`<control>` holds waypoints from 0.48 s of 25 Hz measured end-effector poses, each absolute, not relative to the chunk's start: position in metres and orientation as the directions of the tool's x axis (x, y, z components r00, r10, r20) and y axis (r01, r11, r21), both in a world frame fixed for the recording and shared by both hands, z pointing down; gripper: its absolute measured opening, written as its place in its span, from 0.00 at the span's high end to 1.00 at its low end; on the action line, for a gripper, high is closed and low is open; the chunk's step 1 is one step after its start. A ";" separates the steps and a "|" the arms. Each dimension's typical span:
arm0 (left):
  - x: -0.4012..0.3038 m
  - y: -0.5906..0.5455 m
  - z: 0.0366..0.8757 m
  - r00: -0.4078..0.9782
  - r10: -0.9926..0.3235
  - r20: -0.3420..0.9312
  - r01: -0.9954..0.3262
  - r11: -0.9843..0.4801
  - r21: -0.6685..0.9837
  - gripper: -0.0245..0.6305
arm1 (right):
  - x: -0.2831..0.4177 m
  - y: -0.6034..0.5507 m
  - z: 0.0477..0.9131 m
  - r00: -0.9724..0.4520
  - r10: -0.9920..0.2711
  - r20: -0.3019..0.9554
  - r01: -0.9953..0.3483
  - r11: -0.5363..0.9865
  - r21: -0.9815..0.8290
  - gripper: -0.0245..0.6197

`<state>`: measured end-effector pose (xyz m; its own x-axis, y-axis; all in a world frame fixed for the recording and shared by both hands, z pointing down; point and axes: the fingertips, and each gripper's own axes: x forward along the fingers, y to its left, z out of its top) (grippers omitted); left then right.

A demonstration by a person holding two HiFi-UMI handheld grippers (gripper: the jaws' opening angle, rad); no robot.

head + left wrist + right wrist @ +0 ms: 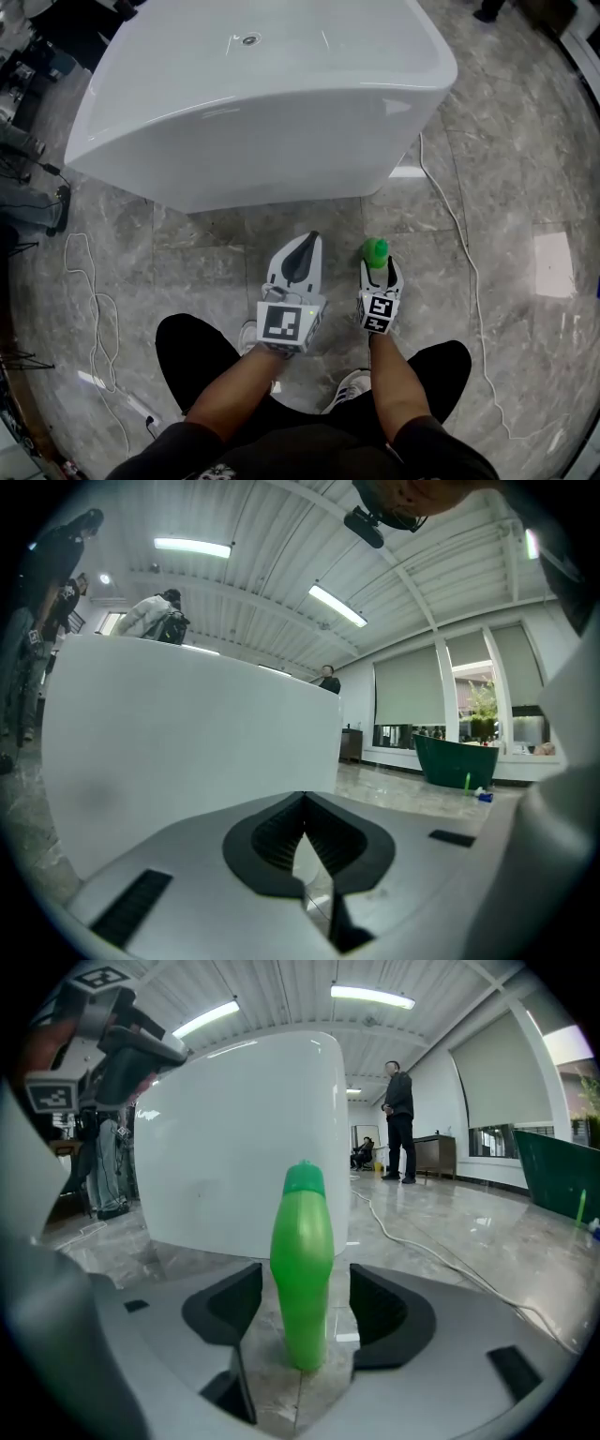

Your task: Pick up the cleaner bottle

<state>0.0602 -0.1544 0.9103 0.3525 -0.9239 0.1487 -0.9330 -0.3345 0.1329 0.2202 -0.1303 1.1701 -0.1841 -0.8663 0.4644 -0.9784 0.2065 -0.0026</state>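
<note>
Right gripper (379,272) is released: its two dark pads (227,1312) are spread wide, and the green cleaner bottle (302,1269) stands upright between them. A gap shows on either side of the bottle, narrower on the left, so neither pad presses it. In the head view the bottle's cap (375,248) pokes out at the 12 o'clock end of this gripper, and the right gripper view shows its base on the grey marble floor (506,169). Left gripper (310,242) sits at 9 o'clock of the right one, just beside it. It is clenched, with its jaw tips meeting and nothing held between them. Both grippers point toward 12 o'clock, where a large white bathtub (262,103) stands near, apart from the bottle. A white cable (461,234) trails across the floor at 3 o'clock of the right gripper. In the right gripper view a person (400,1119) stands far back at 1 o'clock, beyond the tub.
</note>
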 end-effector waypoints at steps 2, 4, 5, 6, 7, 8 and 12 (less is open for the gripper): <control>0.057 -0.151 0.913 0.343 -0.926 0.156 -0.937 -0.325 0.129 0.95 | 0.218 -0.137 1.178 -0.201 -0.864 0.463 -0.975 0.220 -0.013 0.53; 0.055 -0.148 0.916 0.337 -0.927 0.164 -0.939 -0.319 0.125 0.95 | 0.216 -0.147 1.182 -0.214 -0.866 0.453 -0.973 0.228 -0.025 0.53; 0.054 -0.146 0.918 0.335 -0.928 0.165 -0.940 -0.318 0.122 0.95 | 0.215 -0.151 1.184 -0.219 -0.866 0.449 -0.972 0.232 -0.025 0.53; 0.052 -0.144 0.918 0.333 -0.928 0.167 -0.941 -0.316 0.119 0.95 | 0.215 -0.155 1.185 -0.221 -0.867 0.447 -0.971 0.237 -0.021 0.53; 0.050 -0.142 0.919 0.329 -0.929 0.168 -0.943 -0.313 0.115 0.95 | 0.214 -0.159 1.187 -0.222 -0.867 0.446 -0.971 0.240 -0.017 0.53; 0.047 -0.139 0.919 0.324 -0.931 0.167 -0.945 -0.308 0.112 0.95 | 0.213 -0.162 1.190 -0.223 -0.868 0.444 -0.970 0.241 -0.017 0.53; 0.037 -0.130 0.916 0.291 -0.943 0.160 -0.955 -0.276 0.106 0.95 | 0.219 -0.170 1.199 -0.218 -0.872 0.439 -0.972 0.234 -0.018 0.53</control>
<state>0.0372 -0.1301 0.9158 0.2906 -0.9433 0.1604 -0.9552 -0.2763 0.1061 0.2186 -0.1701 1.1985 -0.2177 -0.8716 0.4393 -0.9722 0.2335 -0.0185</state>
